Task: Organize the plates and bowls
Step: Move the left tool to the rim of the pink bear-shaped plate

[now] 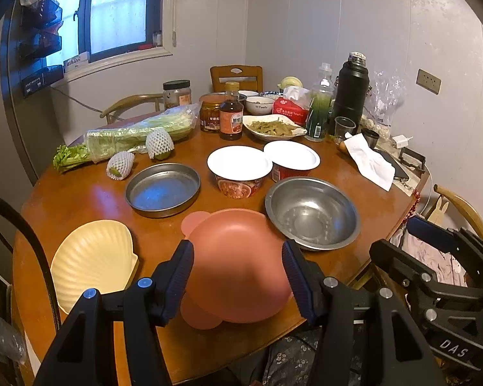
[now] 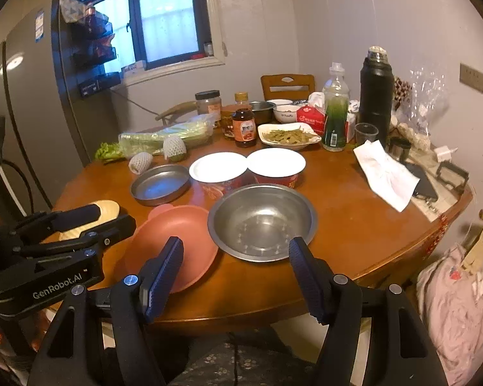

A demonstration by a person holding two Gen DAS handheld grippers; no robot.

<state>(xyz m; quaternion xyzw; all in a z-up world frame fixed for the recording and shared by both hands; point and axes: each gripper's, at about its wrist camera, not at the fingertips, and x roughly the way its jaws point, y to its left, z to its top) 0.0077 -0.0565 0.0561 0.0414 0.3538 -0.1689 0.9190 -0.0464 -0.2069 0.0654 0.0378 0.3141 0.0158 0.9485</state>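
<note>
Left gripper: fingers spread wide, hovering on either side of the pink bowl, holding nothing; contact with the rim cannot be told.
Right gripper: also wide open and empty, near the table edge at 6 o'clock, aimed at the steel bowl.
Dishes: pink bowl at 6 o'clock on the table; steel bowl just beside it toward 4 o'clock; shell plate at 8 o'clock; steel pan toward 10 o'clock.
Risk: the pink bowl looks smooth and rounded (probably plastic), so closing across its body could squirt it off the near edge; a rim pinch seems safer.
Risk: the noodle cups stand close behind at 12 o'clock, and a forward shove could tip them.
Hidden: the pink bowl's near rim sits behind the fingers; the shell plate is half covered by the left gripper in the right wrist view.
</note>
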